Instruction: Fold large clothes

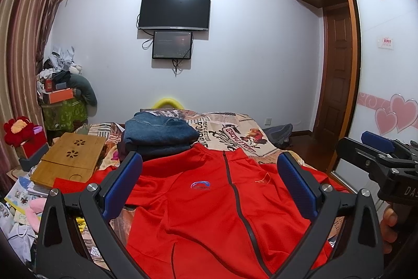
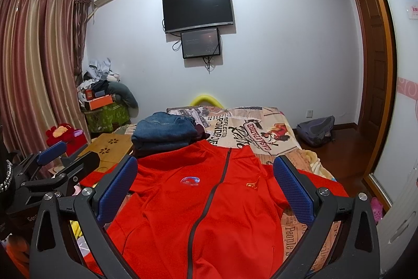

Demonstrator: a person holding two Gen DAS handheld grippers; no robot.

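Note:
A red zip jacket (image 1: 209,200) lies spread front-up on the bed, collar pointing away, dark zipper down its middle; it also shows in the right wrist view (image 2: 209,200). My left gripper (image 1: 210,164) hovers open above the jacket's chest, empty, blue pads wide apart. My right gripper (image 2: 205,168) is open and empty too, over the same area. Each gripper shows in the other's view: the right one at the right edge (image 1: 378,148), the left one at the left edge (image 2: 60,156).
A stack of folded jeans and dark clothes (image 1: 159,135) sits just beyond the collar. A wooden lap tray (image 1: 70,158) and clutter lie to the left. The patterned bedspread (image 1: 235,132) extends behind. A backpack (image 2: 316,130) is on the floor at right.

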